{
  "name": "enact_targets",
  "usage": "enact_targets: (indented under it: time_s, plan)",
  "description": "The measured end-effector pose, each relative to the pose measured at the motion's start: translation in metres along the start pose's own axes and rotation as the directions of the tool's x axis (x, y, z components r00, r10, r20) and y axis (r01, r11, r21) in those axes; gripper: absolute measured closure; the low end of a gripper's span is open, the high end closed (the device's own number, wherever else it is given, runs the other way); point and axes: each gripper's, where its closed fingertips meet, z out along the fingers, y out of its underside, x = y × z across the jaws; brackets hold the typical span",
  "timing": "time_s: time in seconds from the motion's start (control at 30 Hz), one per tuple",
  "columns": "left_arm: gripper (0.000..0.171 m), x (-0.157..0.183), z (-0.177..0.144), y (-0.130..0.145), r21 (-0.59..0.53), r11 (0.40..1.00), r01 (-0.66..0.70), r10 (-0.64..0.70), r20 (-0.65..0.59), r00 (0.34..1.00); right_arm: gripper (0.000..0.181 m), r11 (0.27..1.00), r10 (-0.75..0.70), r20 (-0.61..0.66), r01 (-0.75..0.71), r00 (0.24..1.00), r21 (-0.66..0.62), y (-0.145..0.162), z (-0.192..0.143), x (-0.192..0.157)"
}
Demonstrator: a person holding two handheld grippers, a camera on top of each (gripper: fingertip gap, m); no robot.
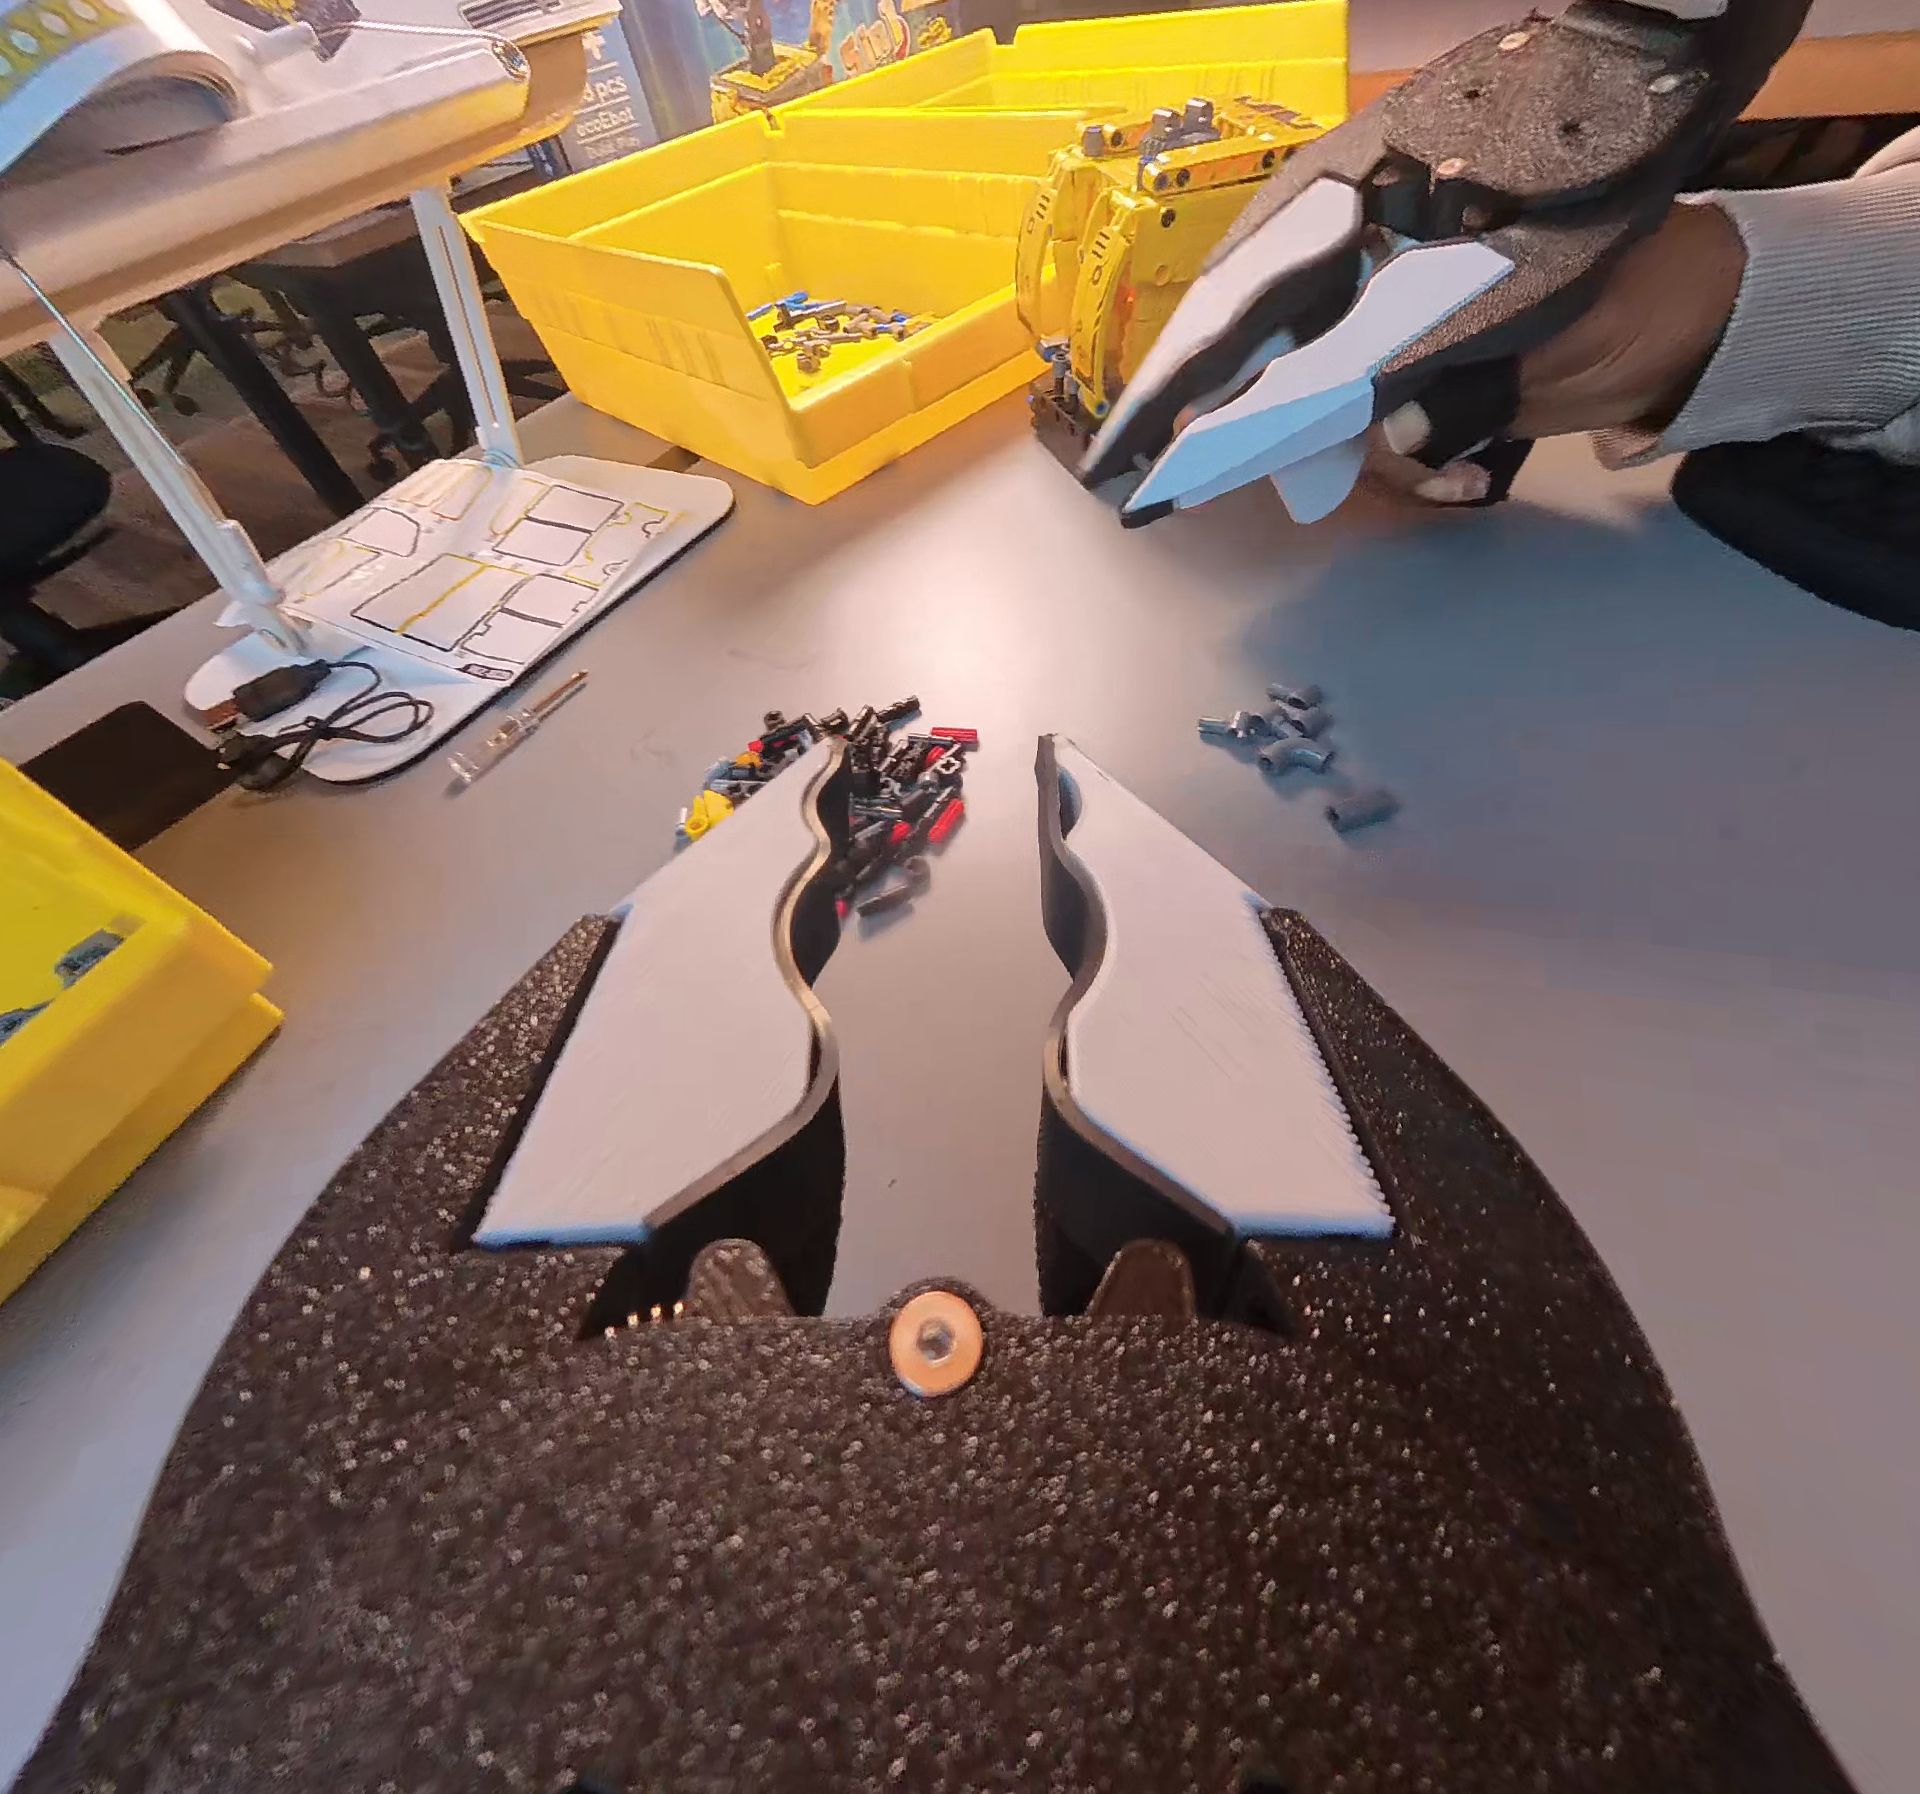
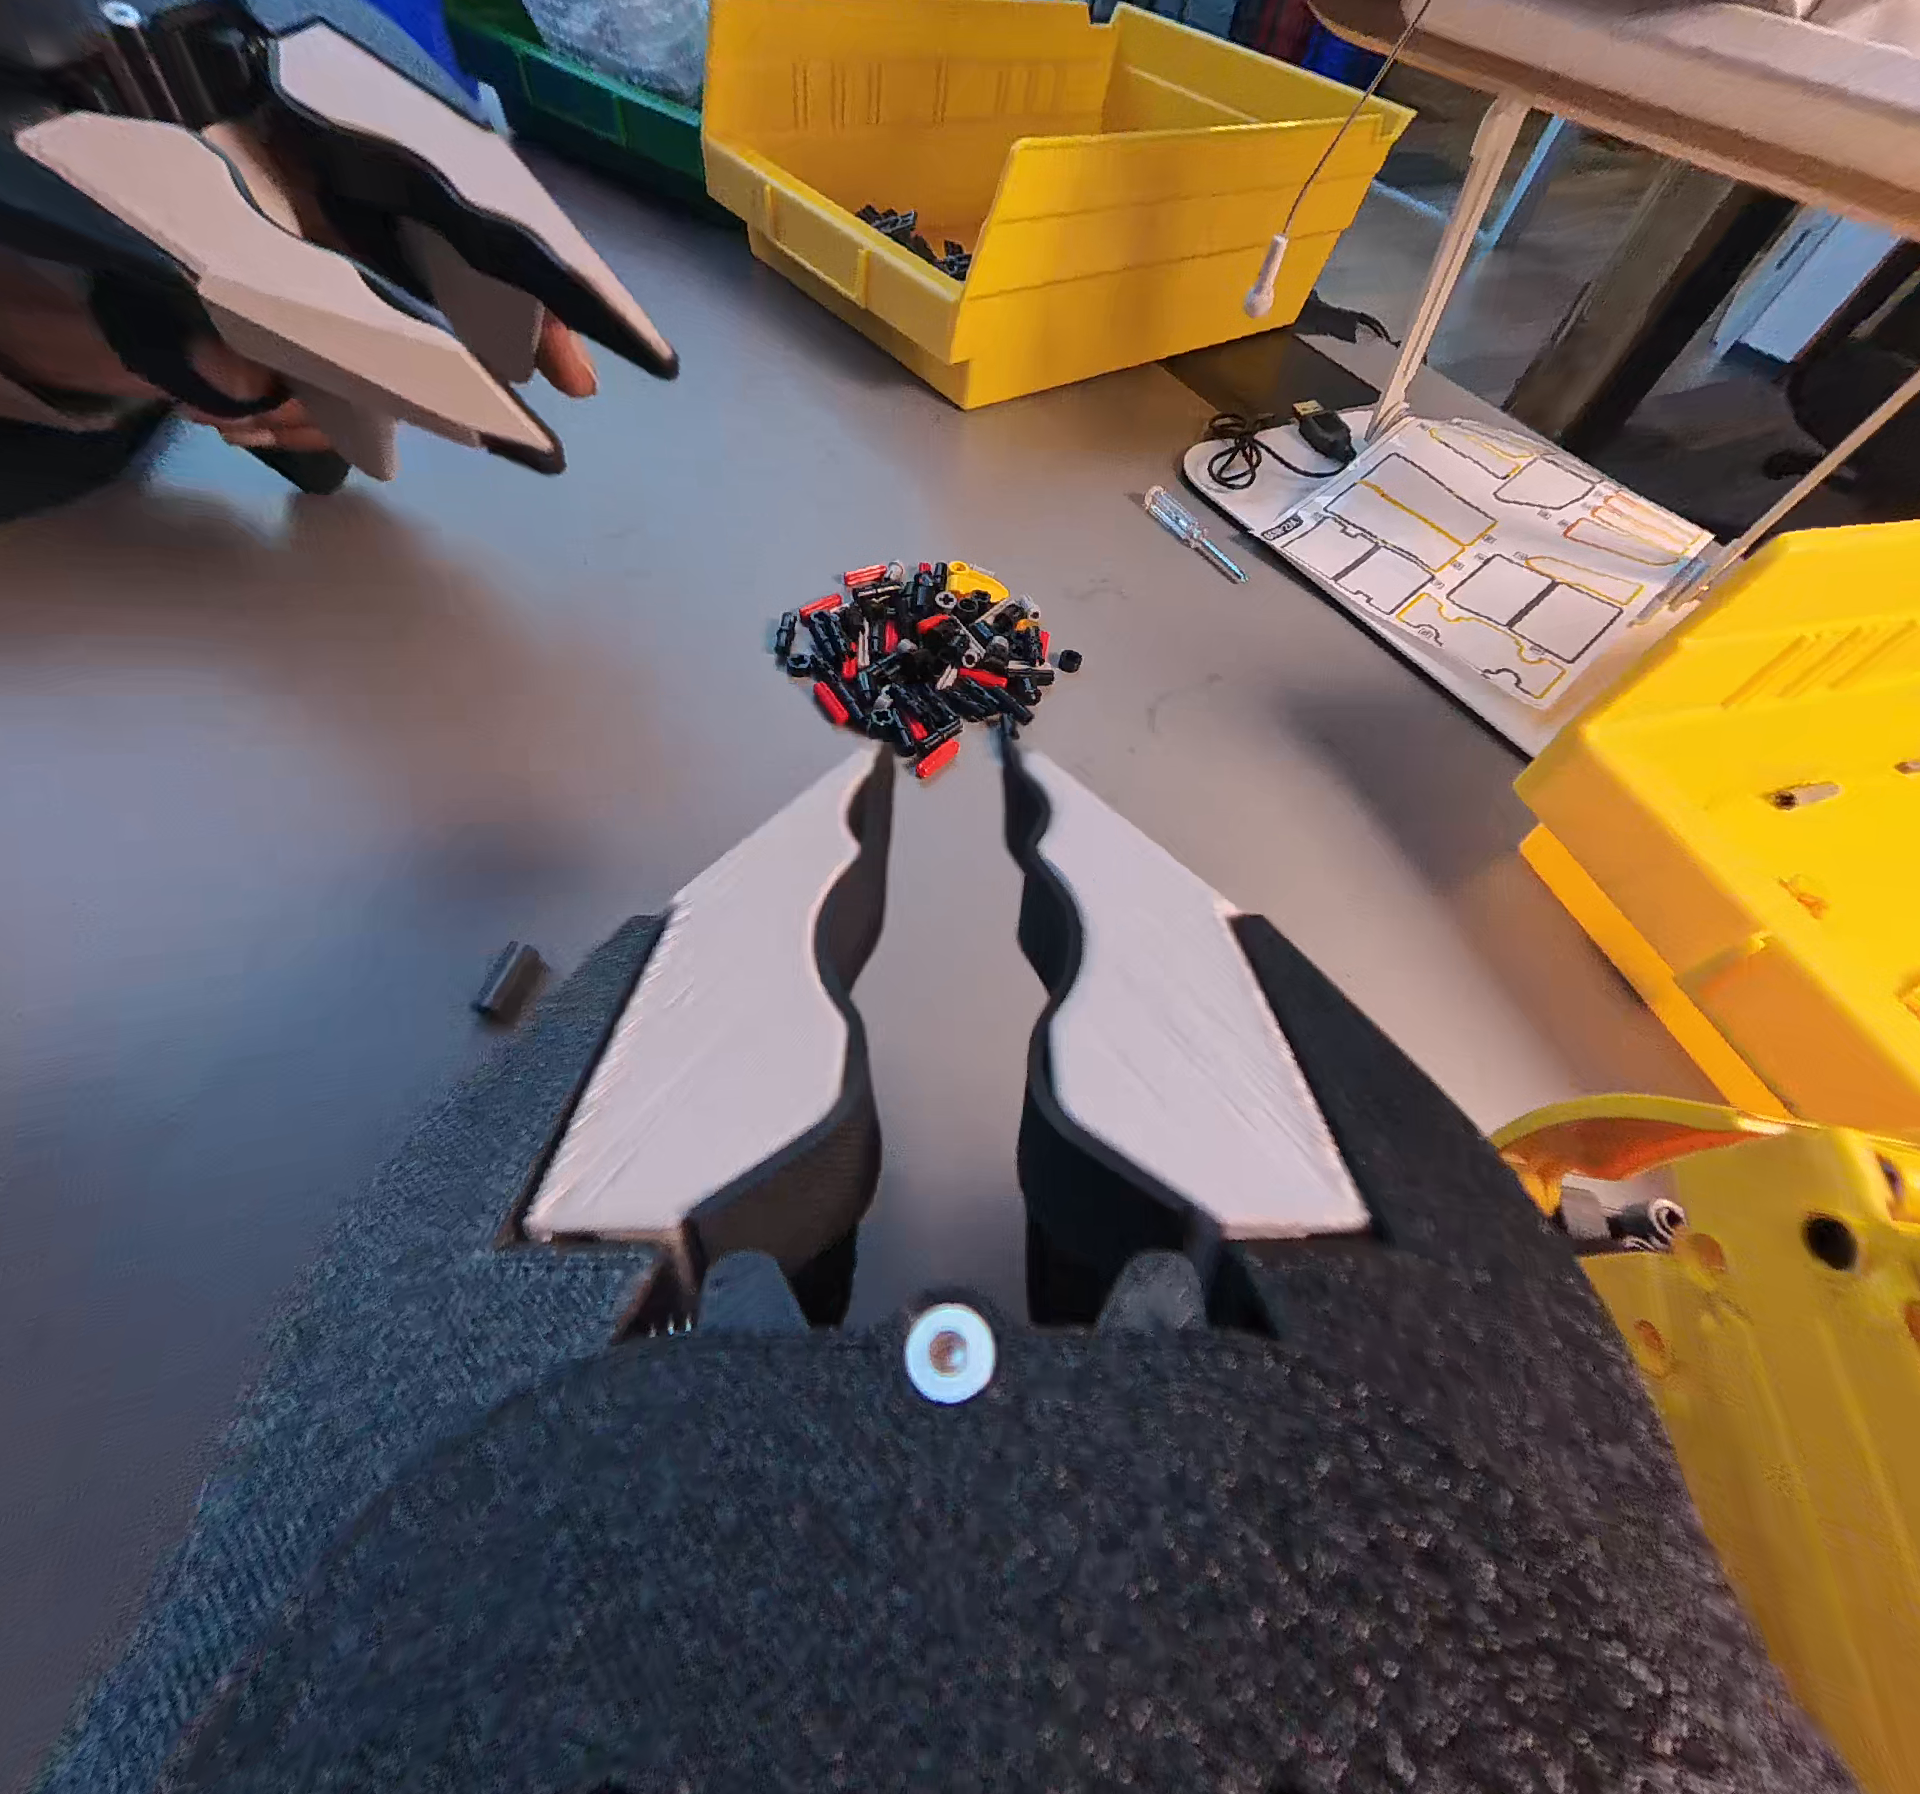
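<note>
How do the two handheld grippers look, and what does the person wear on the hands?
Both the left gripper and right gripper have speckled black bodies and pale grey, wavy-edged fingers lined in black. The right one carries a white label. The hand wears a black fingerless glove and a light ribbed sleeve.

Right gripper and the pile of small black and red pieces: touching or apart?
Cannot tell. In the right wrist view, the right gripper fingertips meet the pile's edge; neither view shows contact or gap.

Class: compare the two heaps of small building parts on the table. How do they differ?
The dark heap mixes black, red and some yellow parts; the grey heap is all grey. The dark heap is bigger and tightly piled; the grey heap is a loose scatter. Both lie on the table, untouched.
</note>
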Motion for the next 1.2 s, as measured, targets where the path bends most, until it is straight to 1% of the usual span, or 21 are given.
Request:
enact_targets:
  time_s: [0.03, 0.17, 0.23, 0.27, 0.33, 0.4, 0.57, 0.63, 0.73, 0.93, 1.03, 1.2]
  plan:
    - [0.137, -0.003, 0.001, -0.001, 0.008, 1.0, -0.002, 0.002, 0.011, 1.0, 0.181, 1.0, -0.014, 0.005, 0.014, 1.0, -0.009, 0.002, 0.0, -0.001]
    - [0.136, -0.013, 0.005, -0.005, 0.037, 0.999, 0.029, -0.029, 0.018, 0.999, 0.181, 0.999, -0.01, 0.055, 0.013, 0.998, -0.047, 0.01, 0.002, -0.008]
    - [0.135, -0.012, 0.005, -0.005, 0.038, 0.998, 0.041, -0.041, 0.003, 0.999, 0.181, 0.998, -0.027, 0.048, 0.03, 0.998, -0.05, 0.009, -0.001, -0.008]
    - [0.135, -0.012, 0.005, -0.006, 0.041, 0.998, 0.042, -0.042, 0.001, 0.999, 0.179, 0.998, -0.037, 0.05, 0.04, 0.998, -0.048, 0.008, -0.003, -0.008]
    - [0.135, -0.011, 0.003, -0.007, 0.055, 0.998, 0.042, -0.041, -0.006, 0.999, 0.159, 0.996, -0.031, 0.082, 0.037, 0.996, -0.078, 0.01, -0.006, -0.011]
    - [0.135, -0.011, 0.001, -0.008, 0.063, 0.997, 0.046, -0.046, -0.009, 0.999, 0.153, 0.994, -0.034, 0.111, 0.045, 0.993, -0.103, 0.013, -0.008, -0.013]
    - [0.137, -0.013, -0.004, -0.007, 0.067, 0.995, 0.068, -0.068, -0.006, 0.998, 0.154, 0.964, -0.054, 0.228, 0.11, 0.972, -0.242, 0.041, -0.011, -0.03]
    - [0.137, -0.013, -0.005, -0.006, 0.064, 0.995, 0.075, -0.075, -0.01, 0.997, 0.156, 0.952, -0.065, 0.233, 0.131, 0.97, -0.276, 0.048, -0.011, -0.031]
    - [0.138, -0.011, -0.005, -0.004, 0.05, 0.996, 0.069, -0.068, -0.016, 0.998, 0.158, 0.95, 0.0, 0.257, 0.08, 0.966, -0.3, 0.046, -0.007, -0.039]
    - [0.139, -0.002, -0.001, 0.0, 0.009, 1.0, 0.003, -0.003, -0.02, 1.0, 0.159, 0.915, 0.084, 0.248, 0.024, 0.965, -0.403, 0.05, 0.002, -0.054]
    - [0.139, 0.003, -0.001, 0.002, -0.006, 1.0, -0.029, 0.029, -0.024, 0.999, 0.161, 0.891, 0.064, 0.208, 0.038, 0.976, -0.451, 0.057, 0.004, -0.052]
    - [0.14, 0.007, -0.002, 0.004, -0.017, 0.998, -0.057, 0.057, -0.024, 0.998, 0.172, 0.878, 0.028, 0.175, 0.06, 0.984, -0.475, 0.059, 0.007, -0.05]
